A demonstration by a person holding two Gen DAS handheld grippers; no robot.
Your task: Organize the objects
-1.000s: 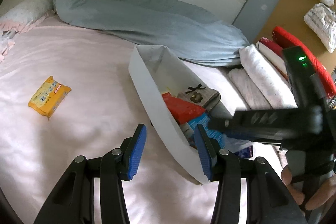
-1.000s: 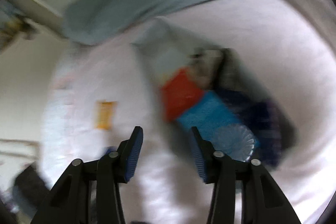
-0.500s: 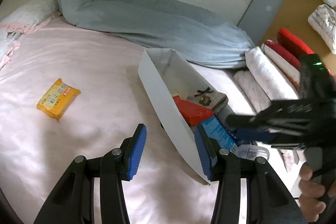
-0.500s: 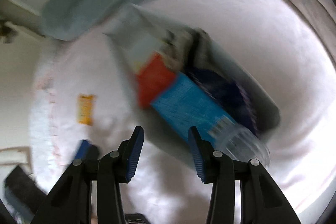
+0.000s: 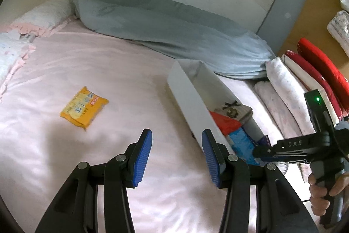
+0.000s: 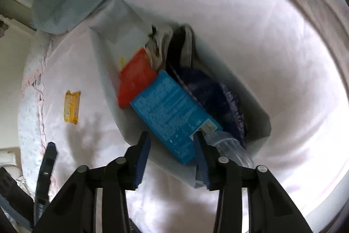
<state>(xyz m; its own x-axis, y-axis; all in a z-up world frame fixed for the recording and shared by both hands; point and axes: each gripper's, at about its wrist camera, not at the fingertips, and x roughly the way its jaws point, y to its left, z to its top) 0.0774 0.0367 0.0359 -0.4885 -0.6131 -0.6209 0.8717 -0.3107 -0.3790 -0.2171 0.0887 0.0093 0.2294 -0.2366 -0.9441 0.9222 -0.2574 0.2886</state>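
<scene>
A long white box (image 5: 192, 99) lies on the pink bed sheet (image 5: 109, 71). It holds a red packet (image 6: 135, 75), a blue-labelled clear bottle (image 6: 172, 110), a dark blue bag (image 6: 209, 97) and a grey pouch (image 5: 234, 109). A yellow snack packet (image 5: 84, 108) lies alone on the sheet to the left, also in the right wrist view (image 6: 71, 106). My left gripper (image 5: 176, 156) is open and empty, low over the sheet beside the box's near wall. My right gripper (image 6: 172, 158) is open and empty, above the box's near end (image 6: 181, 171).
A rolled grey-blue duvet (image 5: 165, 30) lies along the wall behind the box. Folded towels and red-edged bedding (image 5: 290, 88) are stacked at the right. Pillows (image 5: 39, 16) lie at the far left.
My right gripper has drawn back from over the box toward its near end. The left gripper's view has shifted so the box and yellow packet sit further right.
</scene>
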